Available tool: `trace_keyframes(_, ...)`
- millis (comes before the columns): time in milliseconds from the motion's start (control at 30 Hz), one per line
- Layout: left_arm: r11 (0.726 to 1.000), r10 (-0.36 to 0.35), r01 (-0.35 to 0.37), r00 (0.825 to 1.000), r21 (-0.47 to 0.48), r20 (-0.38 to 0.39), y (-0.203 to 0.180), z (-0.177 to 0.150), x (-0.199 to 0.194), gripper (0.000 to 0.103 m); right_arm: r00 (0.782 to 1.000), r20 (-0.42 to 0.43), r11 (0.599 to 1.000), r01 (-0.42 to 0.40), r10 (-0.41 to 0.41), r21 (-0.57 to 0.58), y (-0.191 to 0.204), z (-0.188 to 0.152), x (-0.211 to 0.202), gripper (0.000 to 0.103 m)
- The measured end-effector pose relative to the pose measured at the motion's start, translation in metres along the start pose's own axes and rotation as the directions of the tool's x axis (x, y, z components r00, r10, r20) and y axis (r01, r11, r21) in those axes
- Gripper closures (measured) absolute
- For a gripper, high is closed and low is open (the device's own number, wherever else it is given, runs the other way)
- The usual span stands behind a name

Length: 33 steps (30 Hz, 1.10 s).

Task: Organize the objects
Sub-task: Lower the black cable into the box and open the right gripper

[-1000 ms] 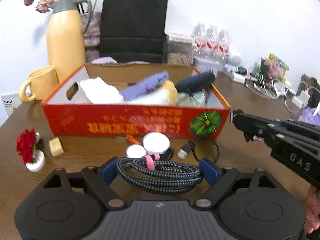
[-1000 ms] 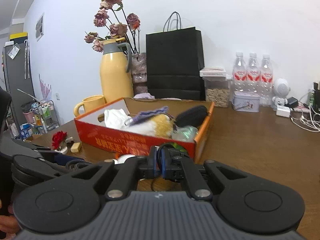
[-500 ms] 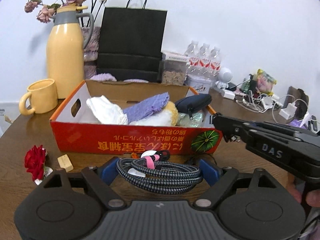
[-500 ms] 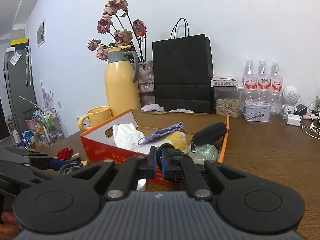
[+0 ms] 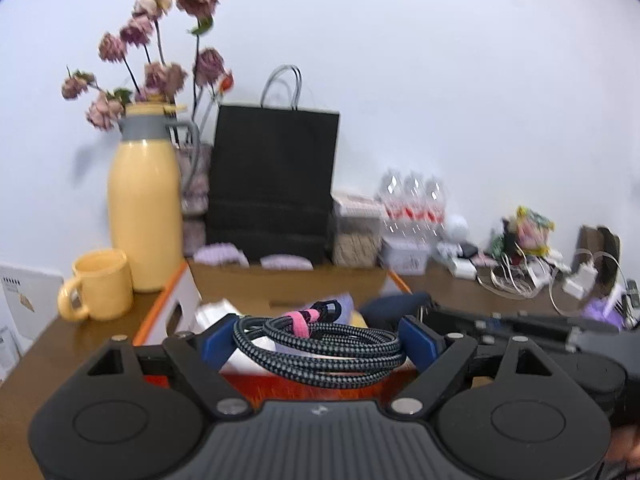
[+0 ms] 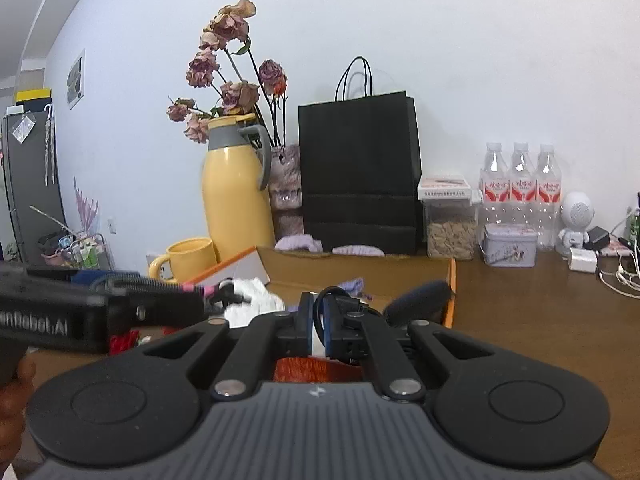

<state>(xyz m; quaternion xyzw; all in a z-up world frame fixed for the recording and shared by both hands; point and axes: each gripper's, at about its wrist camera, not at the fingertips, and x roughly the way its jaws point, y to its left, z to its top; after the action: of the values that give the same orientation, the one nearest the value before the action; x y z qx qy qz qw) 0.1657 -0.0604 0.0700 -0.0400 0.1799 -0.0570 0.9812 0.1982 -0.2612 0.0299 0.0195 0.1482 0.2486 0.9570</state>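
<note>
The left gripper (image 5: pixel 316 336) is holding the coiled cable (image 5: pixel 320 350) across its wide-set jaws above the box (image 5: pixel 176 304), gripping the light, springy bundle's sides, while the right gripper (image 6: pixel 318 328) is pinching a thin black cord (image 6: pixel 326 294).

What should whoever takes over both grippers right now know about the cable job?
Left gripper: wide, holding the coiled braided cable between its fingers, in front of the orange box.
Right gripper: shut on a thin black cable loop.
Box already holds a white cloth, purple cloth and dark pouch.
Done: coil picked up.
Left: likely place the coil in the box and release both grippers.
</note>
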Motion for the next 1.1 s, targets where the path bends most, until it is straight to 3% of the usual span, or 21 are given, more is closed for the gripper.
trace_keyframes(533,0.996,0.087,-0.085,0.995,-0.033,0.054,0.044,0.029,0.112,0.018,0.999,-0.021,0.999,0.024,-0.024,-0.025,-0.007,0.020,0.105,0.098)
trace_keyframes(767,0.995,0.104,-0.103,0.993,-0.020,0.060,0.053,0.030,0.136,0.017,0.999,-0.042,0.999,0.032,-0.034,-0.041,-0.016,0.019,0.133,0.097)
trace_keyframes(867,0.990,0.143,-0.143,0.989,-0.005,0.046,0.055,0.026,0.147,0.016,0.996,-0.068,0.998,0.046,-0.048,-0.037,-0.020,0.018,0.139,0.096)
trace_keyframes(933,0.986,0.167,-0.167,0.985,-0.011,0.032,0.058,0.023,0.153,0.001,0.995,-0.090,0.999,0.049,-0.051,-0.024,-0.023,0.016,0.142,0.088)
trace_keyframes(967,0.985,0.169,-0.168,0.985,-0.022,0.027,0.061,0.022,0.154,0.000,0.993,-0.099,0.998,0.057,-0.059,-0.021,-0.024,0.015,0.143,0.076)
trace_keyframes(1033,0.984,0.172,-0.171,0.985,-0.043,0.018,0.066,0.021,0.155,0.000,0.992,-0.101,0.997,0.071,-0.073,-0.018,-0.026,0.014,0.142,0.025)
trace_keyframes(1100,0.981,0.183,-0.182,0.983,-0.061,0.006,0.070,0.020,0.155,0.000,0.993,-0.093,0.997,0.077,-0.079,-0.022,-0.025,0.014,0.140,0.012)
